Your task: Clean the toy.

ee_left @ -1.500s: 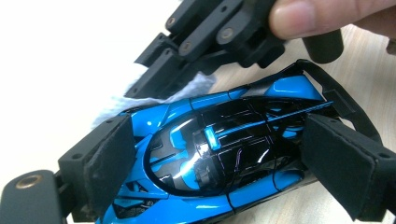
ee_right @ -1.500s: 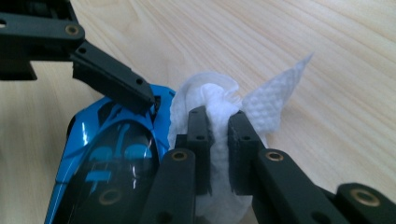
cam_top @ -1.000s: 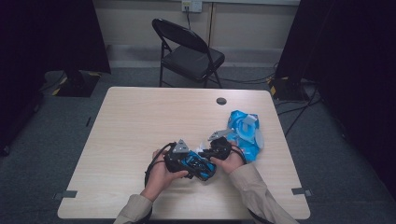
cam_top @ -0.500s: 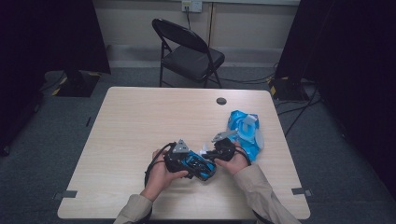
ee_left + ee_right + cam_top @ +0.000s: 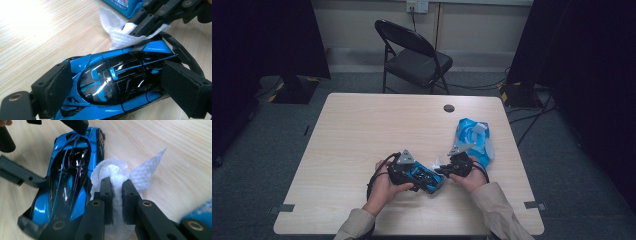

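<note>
Toy car [image 5: 120, 82], blue and black, is clamped across its body by the two pads of the left gripper [image 5: 120, 87], and its nose and tail are cut off at the frame edges in the left gripper view. In the high view the car [image 5: 424, 177] is small and partly covered by the left gripper [image 5: 412, 172], so its details cannot be made out there. A white wipe [image 5: 117, 180] is pinched between the nearly closed fingers of the right gripper [image 5: 116, 182]; its lower part is hidden behind those fingers. The wipe is pressed against the car's side [image 5: 72, 175], just beside the fingertips. A blue wipe pack [image 5: 474, 140] lies just beyond the right gripper [image 5: 447, 170]; its print is too blurred to be read. Everything rests on a pale wood-grain table [image 5: 362, 130], with a black folding chair [image 5: 412, 55] behind it on grey carpet. Both forearms are brought in from the near edge, angled toward each other.
</note>
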